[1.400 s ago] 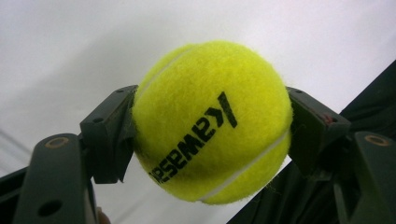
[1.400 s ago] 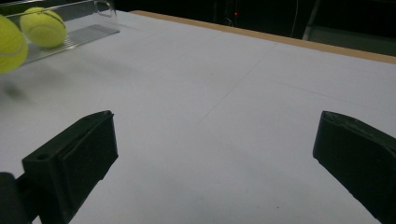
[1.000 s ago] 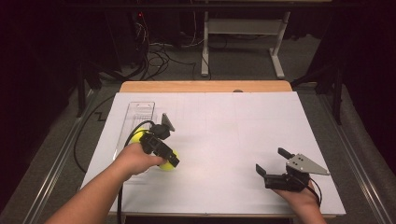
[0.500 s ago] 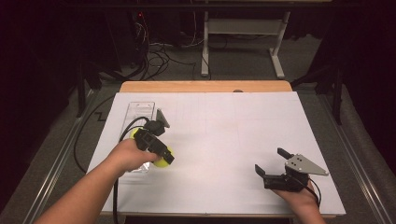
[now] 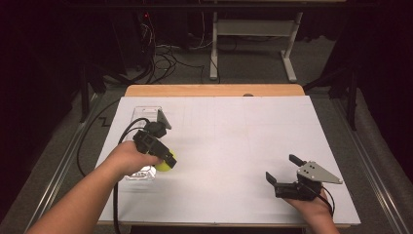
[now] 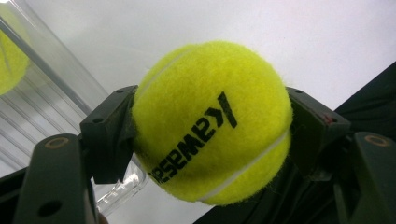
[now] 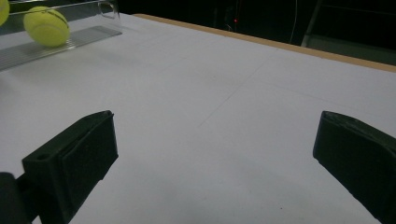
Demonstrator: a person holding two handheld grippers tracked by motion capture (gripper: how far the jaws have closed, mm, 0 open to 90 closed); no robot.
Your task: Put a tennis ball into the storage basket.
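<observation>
Tennis ball [image 6: 210,123] sits clamped between the two black jaws of our left tool [image 6: 210,126], and the left gripper view shows it close: bright yellow felt, black lettering, a white seam, each jaw pressing a flank. From the high view we see far less of that ball [image 5: 166,164], a yellow patch under the left tool [image 5: 155,146], just beside the near end of the clear plastic tray [image 5: 146,113] on the left of the white tabletop [image 5: 234,146]. The high view places our left hand [image 5: 127,158] over that near end, cable trailing back toward us. The left gripper view adds the tray's ribbed wall [image 6: 56,93] running behind the ball, with a second yellow ball [image 6: 11,60] blurred at the frame's upper left. Our right tool [image 5: 287,173] rests near the tabletop's front right, well apart from the ball. Its own view shows the right tool [image 7: 215,158] with jaws spread wide over bare white surface, and far off a ball [image 7: 46,26] lying in the tray [image 7: 88,35].
</observation>
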